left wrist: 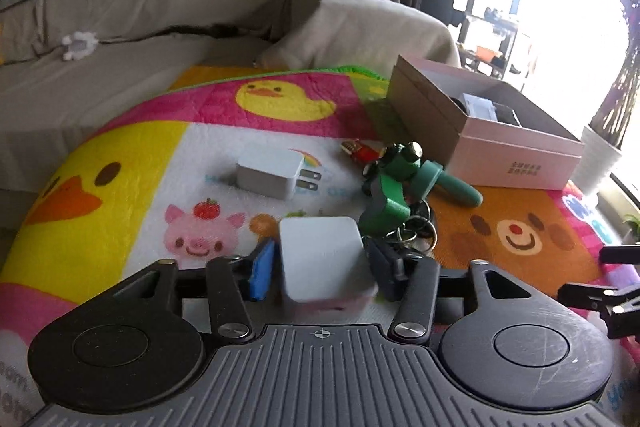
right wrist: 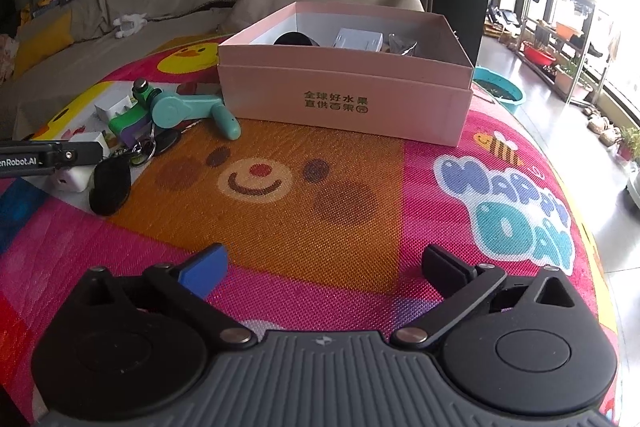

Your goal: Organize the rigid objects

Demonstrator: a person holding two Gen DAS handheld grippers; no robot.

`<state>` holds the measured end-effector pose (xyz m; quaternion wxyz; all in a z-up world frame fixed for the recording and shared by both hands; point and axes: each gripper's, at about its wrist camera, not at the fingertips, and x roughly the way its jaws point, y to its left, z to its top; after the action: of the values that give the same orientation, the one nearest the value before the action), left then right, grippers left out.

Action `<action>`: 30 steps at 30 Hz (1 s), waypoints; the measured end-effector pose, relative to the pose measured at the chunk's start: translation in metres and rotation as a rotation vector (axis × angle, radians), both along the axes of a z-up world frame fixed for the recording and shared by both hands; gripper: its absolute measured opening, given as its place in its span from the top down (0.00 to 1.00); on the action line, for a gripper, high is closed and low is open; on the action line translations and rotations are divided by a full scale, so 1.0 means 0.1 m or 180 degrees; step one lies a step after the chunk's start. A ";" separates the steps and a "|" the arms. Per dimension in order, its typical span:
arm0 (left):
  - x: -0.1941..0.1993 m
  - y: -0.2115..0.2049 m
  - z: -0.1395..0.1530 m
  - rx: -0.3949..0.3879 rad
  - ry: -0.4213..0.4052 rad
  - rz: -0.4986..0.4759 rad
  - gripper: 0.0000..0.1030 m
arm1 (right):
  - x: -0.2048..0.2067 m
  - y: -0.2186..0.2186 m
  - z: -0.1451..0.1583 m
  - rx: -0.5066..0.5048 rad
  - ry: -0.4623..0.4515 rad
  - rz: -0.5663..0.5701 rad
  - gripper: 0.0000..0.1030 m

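My left gripper has its jaws around a white and pink box-shaped charger; the right pad touches it, a small gap shows at the blue left pad. A white plug adapter lies beyond it. A green toy with keys and a red item lie to the right. The pink cardboard box stands at the right. My right gripper is open and empty above the mat, with the pink box ahead holding a white adapter and dark items. The left gripper's tip shows at the left.
A colourful cartoon play mat covers the surface. A grey sofa with cushions stands behind it. A black key fob lies by the green toy. A white plant pot and shelves stand at the right.
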<state>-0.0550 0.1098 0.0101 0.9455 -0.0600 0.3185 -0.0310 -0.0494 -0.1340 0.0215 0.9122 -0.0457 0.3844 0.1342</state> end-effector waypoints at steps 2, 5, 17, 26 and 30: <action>-0.06 0.05 0.00 -0.0023 -0.0008 -0.0001 0.50 | 0.01 0.02 0.01 -0.0028 0.0017 0.0003 0.00; -0.13 0.12 0.00 -0.0025 -0.0028 0.0010 0.50 | 0.07 0.07 0.04 -0.0042 0.0090 0.0119 0.00; -0.19 0.34 -0.09 -0.0466 -0.0083 0.0049 0.48 | 0.46 1.29 0.52 -0.0061 -0.0603 0.1045 0.31; -0.21 0.38 -0.10 -0.0566 -0.0115 0.0057 0.48 | 0.95 1.46 0.28 0.0339 0.0130 0.0961 0.40; -0.21 0.38 -0.10 -0.0589 -0.0118 0.0065 0.48 | 0.79 1.08 0.18 0.0646 0.0404 0.0931 0.30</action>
<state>-0.0760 0.1478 -0.0002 0.9420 -0.1498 0.2960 -0.0517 0.0296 -0.0257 0.0394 0.8568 -0.0003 0.4150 0.3060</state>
